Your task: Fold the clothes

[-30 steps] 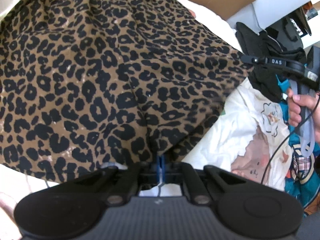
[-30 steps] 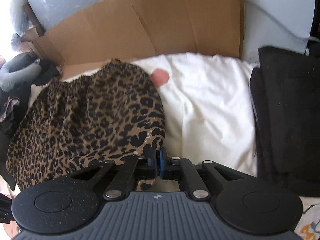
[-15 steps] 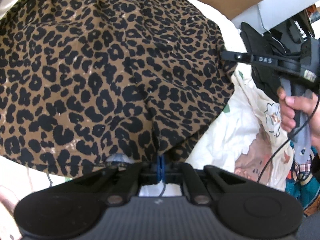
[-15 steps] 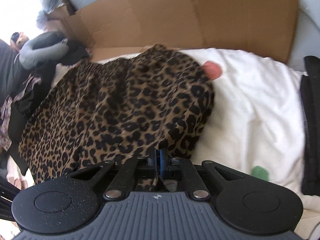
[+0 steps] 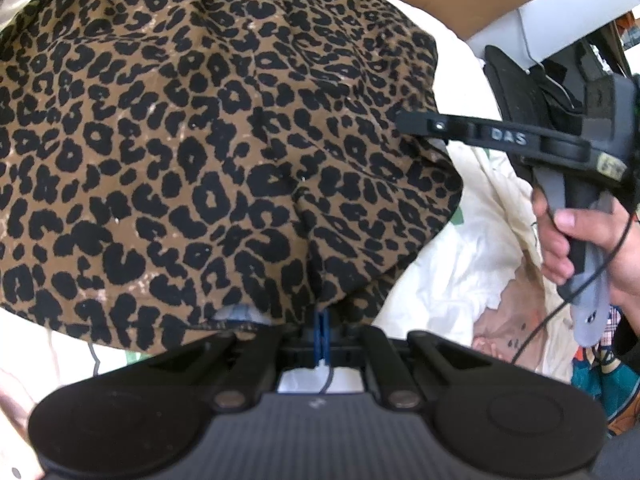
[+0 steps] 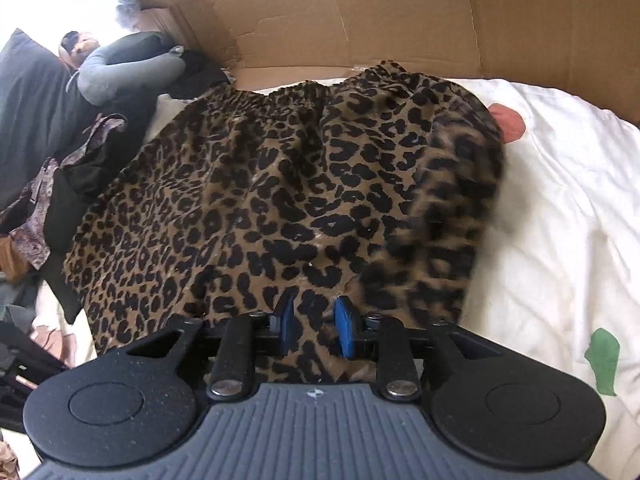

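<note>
Right gripper [image 6: 314, 326] newly opening, leopard-print garment [image 6: 280, 200] seemingly released

Background only: flattened cardboard sheet [image 6: 400, 16] propped along the far edge of a white bedsheet [image 6: 560, 208]. Sheet has a pink spot [image 6: 510, 122] and a green patch [image 6: 602, 354] printed on it. Grey neck pillow [image 6: 124, 66] far left, lying on dark clothing, purple patterned fabric [image 6: 36, 224] below that. Left-wrist view: black bag [image 5: 520, 92] at right, teal printed fabric [image 5: 592, 376] at lower right.
</note>
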The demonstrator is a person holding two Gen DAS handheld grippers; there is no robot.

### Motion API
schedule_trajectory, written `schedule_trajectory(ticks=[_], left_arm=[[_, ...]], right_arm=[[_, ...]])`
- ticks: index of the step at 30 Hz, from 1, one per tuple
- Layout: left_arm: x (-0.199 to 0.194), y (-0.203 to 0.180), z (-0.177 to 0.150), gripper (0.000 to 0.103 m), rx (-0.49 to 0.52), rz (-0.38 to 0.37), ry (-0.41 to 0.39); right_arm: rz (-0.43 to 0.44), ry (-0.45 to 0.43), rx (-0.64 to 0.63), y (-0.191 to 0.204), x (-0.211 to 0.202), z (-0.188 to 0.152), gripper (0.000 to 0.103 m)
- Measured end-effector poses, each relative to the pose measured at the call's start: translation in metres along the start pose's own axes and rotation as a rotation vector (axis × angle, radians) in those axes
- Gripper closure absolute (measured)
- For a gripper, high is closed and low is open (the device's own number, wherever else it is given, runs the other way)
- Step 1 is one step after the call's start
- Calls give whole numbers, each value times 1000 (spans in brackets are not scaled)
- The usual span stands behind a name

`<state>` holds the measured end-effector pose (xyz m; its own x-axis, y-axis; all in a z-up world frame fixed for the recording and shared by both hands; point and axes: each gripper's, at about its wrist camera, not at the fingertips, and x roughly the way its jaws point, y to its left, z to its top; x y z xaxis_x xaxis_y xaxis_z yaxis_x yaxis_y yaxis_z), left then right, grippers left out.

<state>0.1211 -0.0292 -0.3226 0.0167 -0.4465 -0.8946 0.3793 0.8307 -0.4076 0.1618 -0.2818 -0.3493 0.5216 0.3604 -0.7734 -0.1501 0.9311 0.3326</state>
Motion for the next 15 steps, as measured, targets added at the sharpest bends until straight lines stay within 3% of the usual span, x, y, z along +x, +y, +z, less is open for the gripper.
schedule_trajectory(ticks=[5, 13, 15], left_arm=[[1, 2, -2, 101, -7, -8, -1], [0, 3, -2, 101, -8, -12, -3], [1, 3, -3, 101, -9, -13, -1]], right_arm=[[28, -15, 101, -13, -20, 1, 79], [-131, -144, 186, -49, -60, 5, 79], [-177, -136, 209, -61, -60, 4, 79]])
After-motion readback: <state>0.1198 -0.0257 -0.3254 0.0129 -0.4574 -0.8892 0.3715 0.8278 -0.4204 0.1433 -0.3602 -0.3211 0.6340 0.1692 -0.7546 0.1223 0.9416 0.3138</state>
